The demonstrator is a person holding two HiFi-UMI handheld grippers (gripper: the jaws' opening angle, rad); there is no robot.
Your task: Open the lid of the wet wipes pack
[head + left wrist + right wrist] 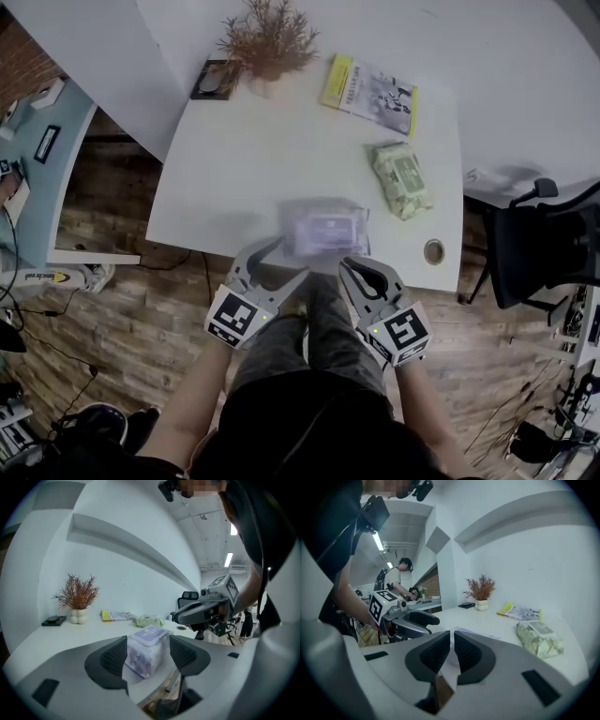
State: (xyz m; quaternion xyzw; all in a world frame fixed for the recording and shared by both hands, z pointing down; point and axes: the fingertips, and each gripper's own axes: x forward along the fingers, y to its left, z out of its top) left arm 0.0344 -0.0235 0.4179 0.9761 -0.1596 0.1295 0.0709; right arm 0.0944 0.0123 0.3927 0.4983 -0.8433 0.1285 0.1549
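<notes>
Wet wipes pack (325, 230) looks light, soft and slippery, best lifted at its stiff lid (151, 634); left gripper (281, 267) fingers released, right gripper (364, 272) fingers clenched empty.

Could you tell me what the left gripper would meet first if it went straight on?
The left gripper would probably meet the purple wet wipes pack first; it sits framed between the open jaws, though depth is unclear.

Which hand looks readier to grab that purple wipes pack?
Left, probably: the left gripper has its jaws apart with the purple wipes pack lined up between them; the right gripper has its jaws shut.
</notes>
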